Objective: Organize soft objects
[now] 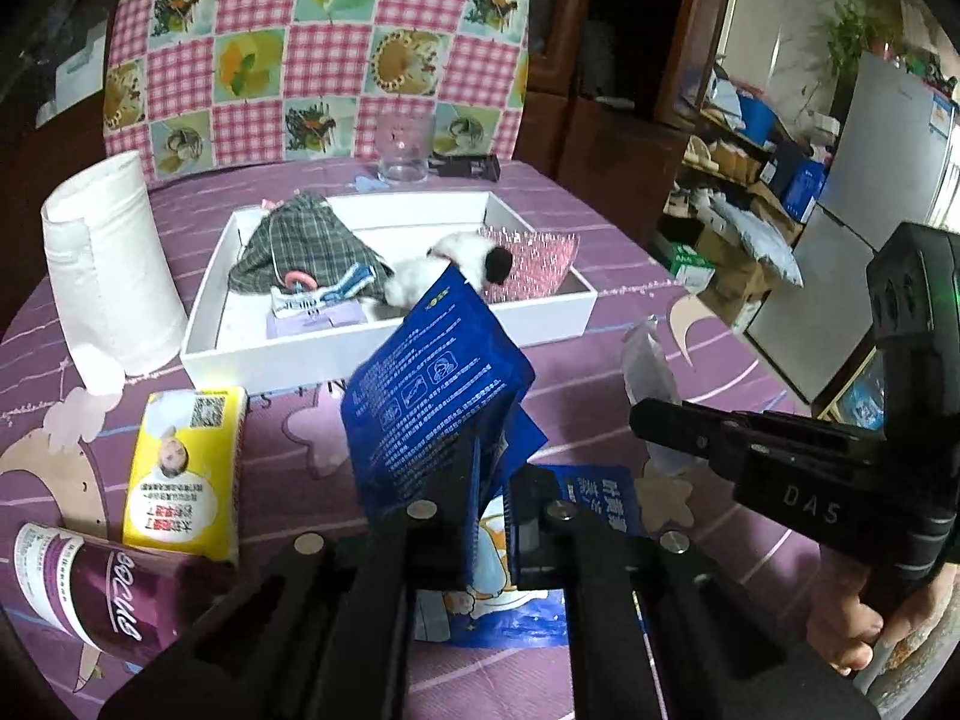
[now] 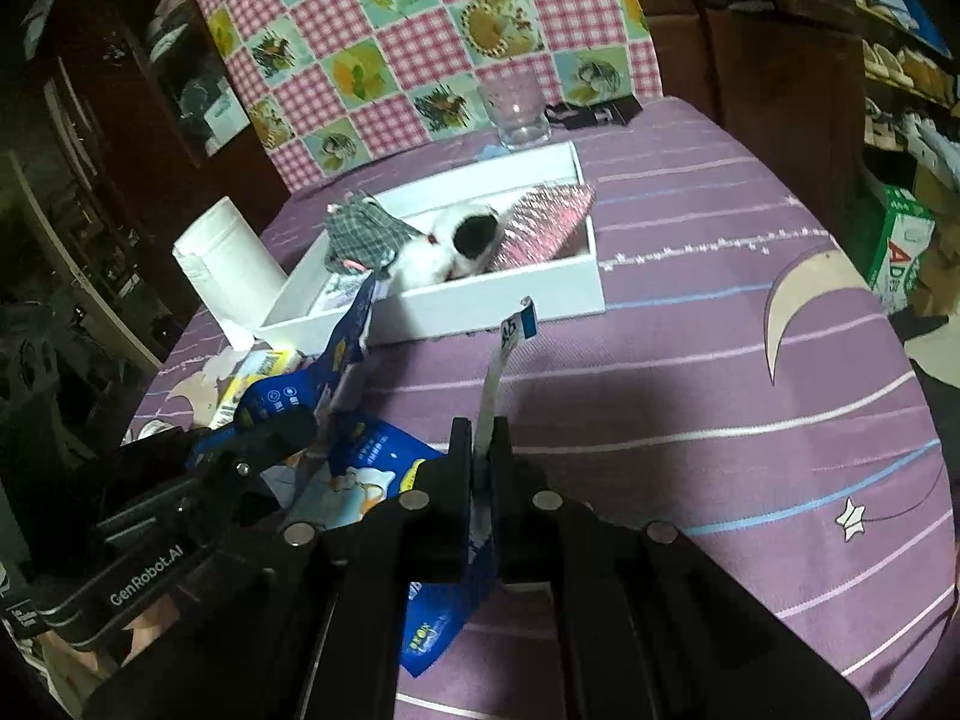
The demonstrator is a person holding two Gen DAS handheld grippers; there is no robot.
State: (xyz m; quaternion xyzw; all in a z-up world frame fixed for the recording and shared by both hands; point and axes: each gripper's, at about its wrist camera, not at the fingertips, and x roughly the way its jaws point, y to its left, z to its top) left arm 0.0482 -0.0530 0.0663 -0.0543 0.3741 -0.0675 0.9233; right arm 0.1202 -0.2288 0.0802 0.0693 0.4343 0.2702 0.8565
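Packets half sorted, blue pouch in both grippers

Paper roll (image 1: pixel 108 264) stands at the far left of the purple tablecloth (image 1: pixel 600 372), with a purple tube (image 1: pixel 90 588) and a yellow tissue pack (image 1: pixel 186 468) lying loose in front of it, outside the white tray (image 1: pixel 384 354). By my reading these are what is left to do. Inside the tray already sit a plaid cloth (image 1: pixel 300 246), a small sachet (image 1: pixel 312 300), a white and black plush toy (image 1: pixel 474 258) and a pink dotted pouch (image 1: pixel 534 264), so the job looks roughly half done.

Nearer the middle, the left gripper (image 1: pixel 486 516) has its jaws narrowed onto a blue packet (image 1: pixel 432 378), which stands tilted just in front of the tray. Further right, the right gripper (image 2: pixel 480 450) has its jaws nearly together on a thin white strip (image 2: pixel 498 366) that seems to be an edge or tab of the same packaging; I cannot tell whether it is torn free.

Only the left wrist view shows the tube, the tissue pack's face and the person's hand (image 1: pixel 864 618). Only the right wrist view shows the strip's blue tip and the bare right half of the cloth.
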